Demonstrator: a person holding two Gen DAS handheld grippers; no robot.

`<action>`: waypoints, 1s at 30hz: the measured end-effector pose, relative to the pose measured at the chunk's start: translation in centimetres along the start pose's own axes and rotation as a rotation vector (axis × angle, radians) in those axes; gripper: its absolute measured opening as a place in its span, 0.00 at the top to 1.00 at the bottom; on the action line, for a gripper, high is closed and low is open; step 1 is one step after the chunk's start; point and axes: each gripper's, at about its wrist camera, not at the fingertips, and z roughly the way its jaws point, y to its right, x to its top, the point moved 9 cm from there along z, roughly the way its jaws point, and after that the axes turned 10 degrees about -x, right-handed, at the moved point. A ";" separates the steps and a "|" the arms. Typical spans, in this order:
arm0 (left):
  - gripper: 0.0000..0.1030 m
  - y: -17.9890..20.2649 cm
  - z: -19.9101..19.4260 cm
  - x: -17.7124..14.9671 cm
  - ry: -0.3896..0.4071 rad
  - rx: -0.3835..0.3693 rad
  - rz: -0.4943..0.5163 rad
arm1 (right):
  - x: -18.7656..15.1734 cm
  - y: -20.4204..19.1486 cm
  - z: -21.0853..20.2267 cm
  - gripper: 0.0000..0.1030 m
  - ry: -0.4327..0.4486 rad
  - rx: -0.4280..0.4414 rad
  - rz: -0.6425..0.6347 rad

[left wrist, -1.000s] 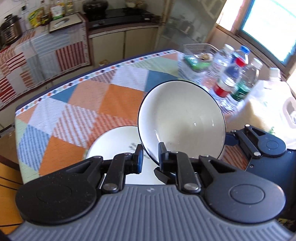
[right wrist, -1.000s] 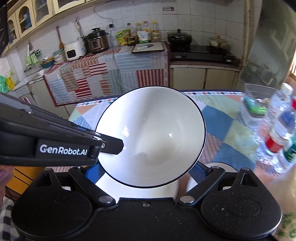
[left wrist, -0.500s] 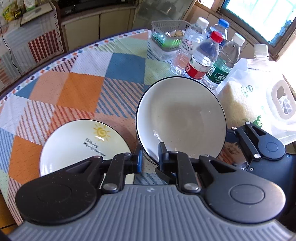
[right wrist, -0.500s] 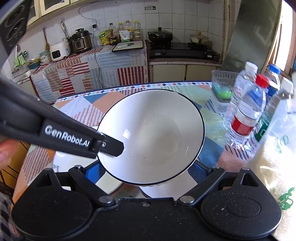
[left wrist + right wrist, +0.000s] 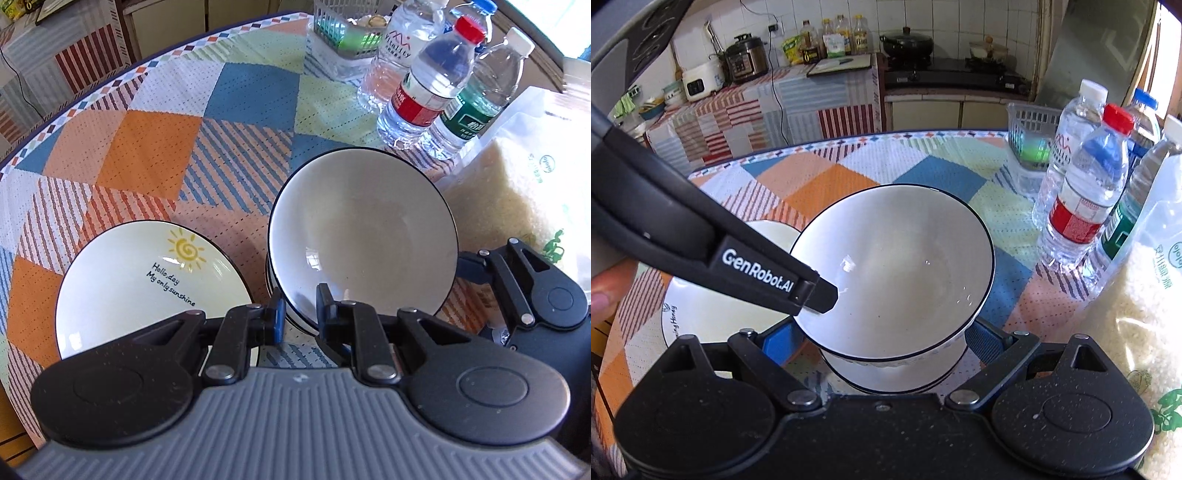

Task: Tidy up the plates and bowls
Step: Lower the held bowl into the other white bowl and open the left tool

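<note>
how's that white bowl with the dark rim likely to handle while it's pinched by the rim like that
The bowl looks glazed and glossy, so it is probably slick and may slip in the left gripper, which pinches only its rim. It looks like rigid ceramic, likely chipping if it knocks the bowl beneath. Held at one edge, it may tilt.

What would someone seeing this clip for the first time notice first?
The white dark-rimmed bowl at centre, pinched at its near rim by the left gripper and flanked by the right gripper, above another bowl. Left of it lies the sun-printed plate; to the right stand water bottles and a rice bag.
</note>
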 end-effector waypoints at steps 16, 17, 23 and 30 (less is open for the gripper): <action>0.84 -0.1 1.9 0.3 -0.029 0.017 -0.011 | -1.1 1.1 2.0 0.06 -0.092 0.065 -0.032; 0.84 -0.1 1.9 0.2 -0.027 0.020 -0.009 | -1.1 1.0 2.0 0.06 -0.094 0.062 -0.041; 0.84 -0.1 1.4 0.0 -0.017 0.027 -0.002 | -1.2 1.4 1.4 0.06 -0.088 0.082 -0.014; 0.66 0.3 2.2 -1.2 -0.012 0.097 0.137 | -1.6 0.8 1.1 0.09 -0.057 0.048 -0.020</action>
